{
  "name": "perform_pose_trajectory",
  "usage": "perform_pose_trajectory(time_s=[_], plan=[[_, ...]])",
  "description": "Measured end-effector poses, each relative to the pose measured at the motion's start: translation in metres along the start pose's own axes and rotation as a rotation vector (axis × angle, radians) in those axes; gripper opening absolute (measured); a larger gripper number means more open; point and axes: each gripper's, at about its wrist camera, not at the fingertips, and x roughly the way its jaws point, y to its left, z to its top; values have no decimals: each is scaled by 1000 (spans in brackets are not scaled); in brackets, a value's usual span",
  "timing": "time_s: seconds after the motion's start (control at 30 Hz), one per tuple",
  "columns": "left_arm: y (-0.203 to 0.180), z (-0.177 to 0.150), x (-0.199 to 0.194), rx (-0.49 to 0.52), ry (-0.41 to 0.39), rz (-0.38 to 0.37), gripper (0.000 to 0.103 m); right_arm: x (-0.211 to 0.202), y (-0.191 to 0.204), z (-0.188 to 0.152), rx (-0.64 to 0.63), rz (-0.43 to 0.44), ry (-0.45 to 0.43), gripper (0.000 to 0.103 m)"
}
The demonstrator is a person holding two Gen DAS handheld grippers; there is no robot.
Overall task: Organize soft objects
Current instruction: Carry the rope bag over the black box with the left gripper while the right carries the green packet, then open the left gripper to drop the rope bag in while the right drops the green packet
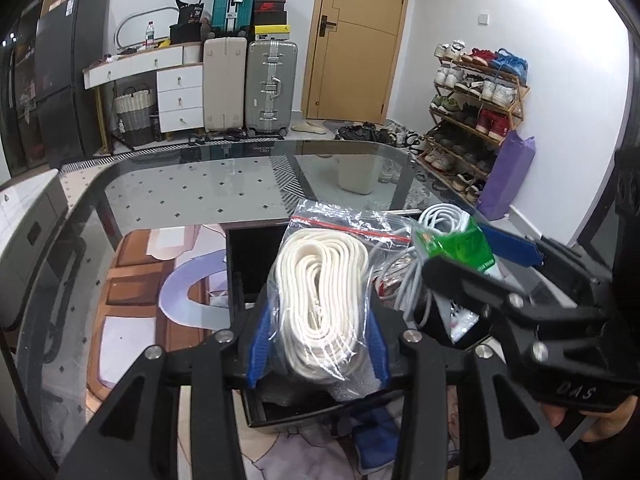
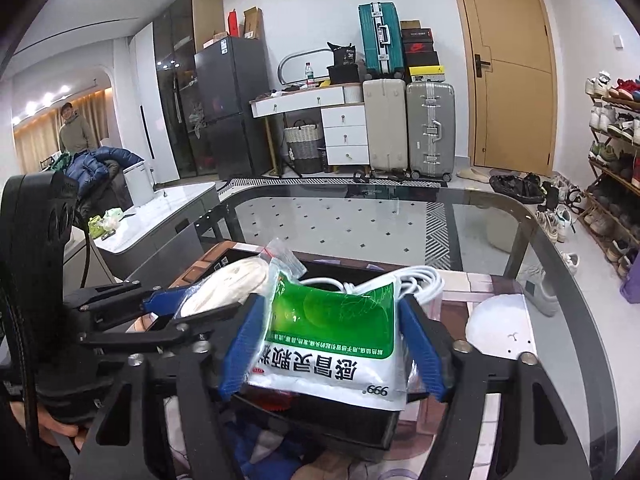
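Left wrist view: left gripper [image 1: 320, 344] is clamped on the rope bag [image 1: 320, 280], its long axis running up-frame, over the black tray [image 1: 256, 256]; the right gripper sits lower right.

Right wrist view: right gripper [image 2: 334, 344] squeezes the green pouch [image 2: 332, 328] mid-frame above the tray, rope bag just left.

Lower end of the bagged rope coil [image 1: 320, 304] hidden behind the left gripper [image 1: 318, 350] frame. Black tray [image 1: 256, 256] mostly covered by bags and cable [image 1: 436, 220]. Bottom corner of the green-and-white sachet [image 2: 332, 332] lost behind a blue pad. Small print on it unreadable. Shoe rack [image 2: 616, 152] cut off at the right edge.
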Motion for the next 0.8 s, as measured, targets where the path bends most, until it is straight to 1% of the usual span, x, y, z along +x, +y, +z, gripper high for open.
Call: perform_pose_trajectory(time_s=[0.03,0.07,0.1,0.13,0.17,0.23,0.27,0.33,0.4,0.6,0.8], plan=[[1,1,-1,-8,2,-16,49,-2,-2,-1,4,-6,-1,83],[2,1,-3,-13,0,-22,54,-4,-3,-2,7,-7,-5,86],[1,1,-6,-10,-4,-20,66,-8,-5,-4,10,-6,-10,89],[1,1,-10,-6,-16,-9,67,-11,-7,-6,11,-8,-13,93],[2,1,-15,-7,-28,-12,72,-15,-8,-7,9,-12,-16,94],[4,1,-23,-16,-49,-23,86,-21,-9,-10,4,-21,-18,97],[5,0,-28,-22,-63,-10,95,-24,-10,-13,0,-22,-13,98],[10,0,-35,-35,-78,7,95,-28,-12,-17,-4,-33,-7,98],[15,-2,-41,-44,-78,8,98,-35,-14,-22,2,-35,1,98],[29,-17,-60,-52,-103,32,103,-64,-17,-35,14,-38,-22,102],[31,-32,-81,-28,-158,68,103,-80,-10,-46,-3,-34,-55,102]])
